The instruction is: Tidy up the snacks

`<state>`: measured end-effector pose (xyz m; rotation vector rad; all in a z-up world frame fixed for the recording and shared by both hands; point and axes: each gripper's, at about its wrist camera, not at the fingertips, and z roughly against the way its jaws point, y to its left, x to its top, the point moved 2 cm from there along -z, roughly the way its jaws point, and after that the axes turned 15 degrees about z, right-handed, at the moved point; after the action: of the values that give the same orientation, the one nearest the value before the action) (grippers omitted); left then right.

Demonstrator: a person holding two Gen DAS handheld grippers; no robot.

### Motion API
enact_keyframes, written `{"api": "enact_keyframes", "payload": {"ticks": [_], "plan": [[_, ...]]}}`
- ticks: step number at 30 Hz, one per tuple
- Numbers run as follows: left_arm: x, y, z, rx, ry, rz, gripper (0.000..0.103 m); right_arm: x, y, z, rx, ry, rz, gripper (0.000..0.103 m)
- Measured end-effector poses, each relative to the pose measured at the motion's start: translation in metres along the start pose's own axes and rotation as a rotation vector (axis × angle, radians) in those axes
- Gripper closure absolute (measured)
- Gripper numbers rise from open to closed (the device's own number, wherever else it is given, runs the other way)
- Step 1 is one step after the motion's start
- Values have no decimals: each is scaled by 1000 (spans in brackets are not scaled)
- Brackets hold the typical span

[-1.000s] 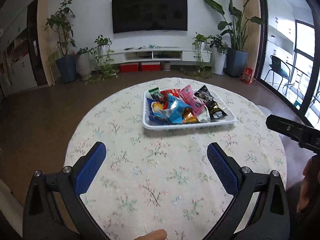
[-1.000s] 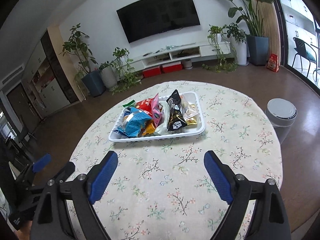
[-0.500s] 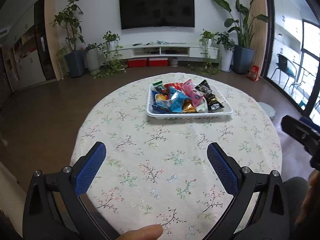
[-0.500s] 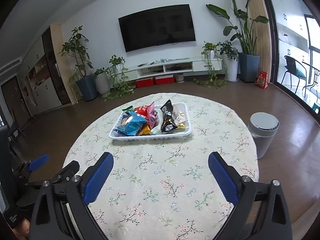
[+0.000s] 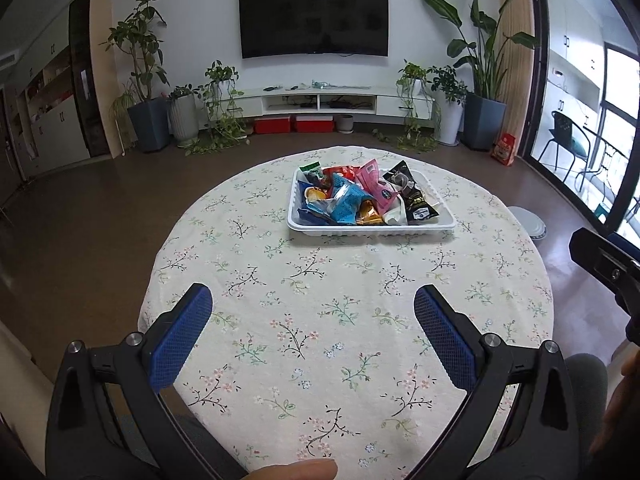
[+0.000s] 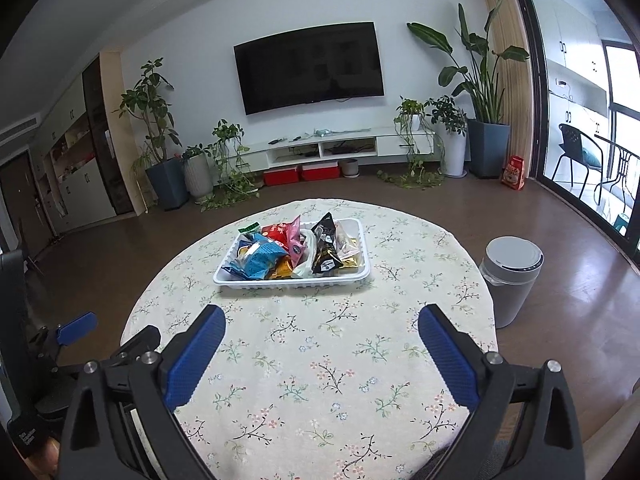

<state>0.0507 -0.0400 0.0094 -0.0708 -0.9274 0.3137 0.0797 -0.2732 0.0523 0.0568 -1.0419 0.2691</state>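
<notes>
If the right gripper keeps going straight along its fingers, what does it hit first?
Probably the bare tablecloth short of the white tray of snacks; the right gripper points down at it, open and empty. Depth is uncertain.

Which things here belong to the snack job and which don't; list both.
Job: white tray; snack packets; left gripper; right gripper, both open and empty.
Not: floral tablecloth; grey bin; TV; potted plants.
</notes>
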Motion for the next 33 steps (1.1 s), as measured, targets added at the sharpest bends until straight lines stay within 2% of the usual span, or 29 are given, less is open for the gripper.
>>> {"api": "enact_keyframes", "payload": {"ticks": [33], "plan": [[-6,2,-2,-10,14,18,0,-5,6,5,-1,17,14,4]]}}
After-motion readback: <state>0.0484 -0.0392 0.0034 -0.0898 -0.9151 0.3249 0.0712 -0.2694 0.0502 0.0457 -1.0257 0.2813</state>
